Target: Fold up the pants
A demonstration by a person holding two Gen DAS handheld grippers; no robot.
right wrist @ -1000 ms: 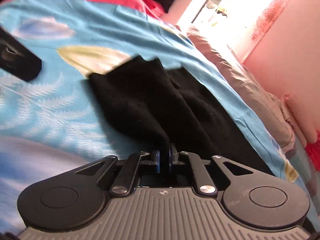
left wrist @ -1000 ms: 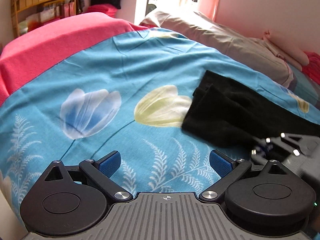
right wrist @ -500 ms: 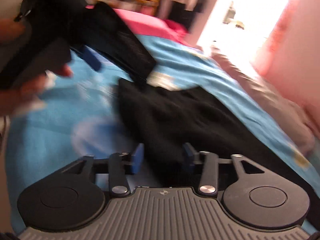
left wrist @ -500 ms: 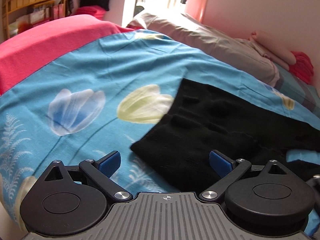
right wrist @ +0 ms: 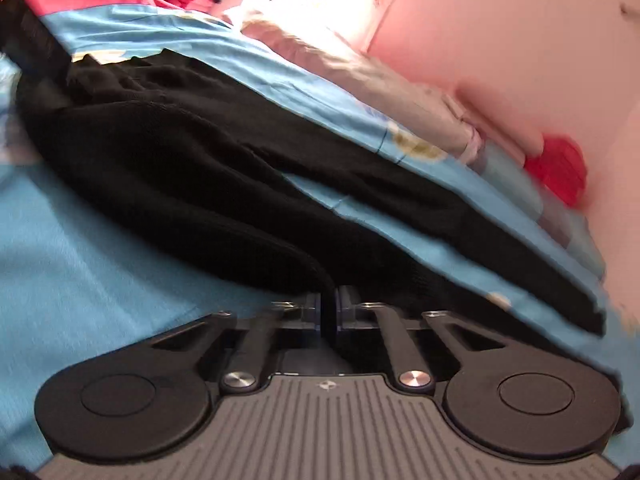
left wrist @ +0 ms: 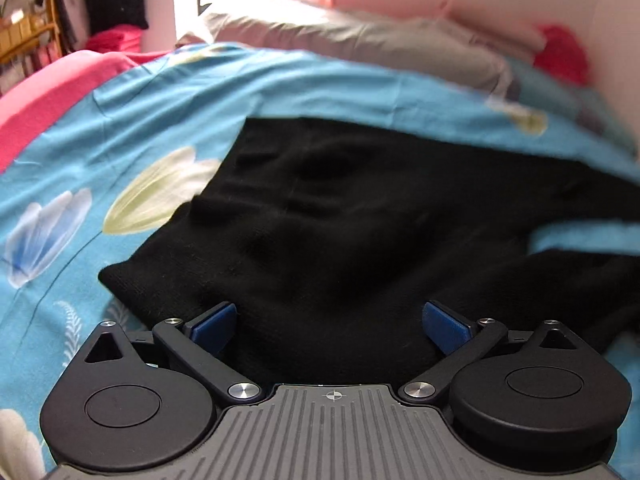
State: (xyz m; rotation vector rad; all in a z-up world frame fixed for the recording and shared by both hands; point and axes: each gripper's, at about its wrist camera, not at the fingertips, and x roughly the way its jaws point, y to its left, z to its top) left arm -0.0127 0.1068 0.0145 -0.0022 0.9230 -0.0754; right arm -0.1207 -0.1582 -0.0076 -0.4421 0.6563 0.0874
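Black knitted pants (left wrist: 360, 216) lie on your blue floral bedspread (left wrist: 132, 108), long axis running rightward. Your right gripper (right wrist: 328, 312) has just closed, pinching a fold; your left gripper (left wrist: 332, 320) gapes over the near edge.

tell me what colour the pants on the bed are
Black. The pants show best in the left wrist view, spread on the blue floral bedspread.
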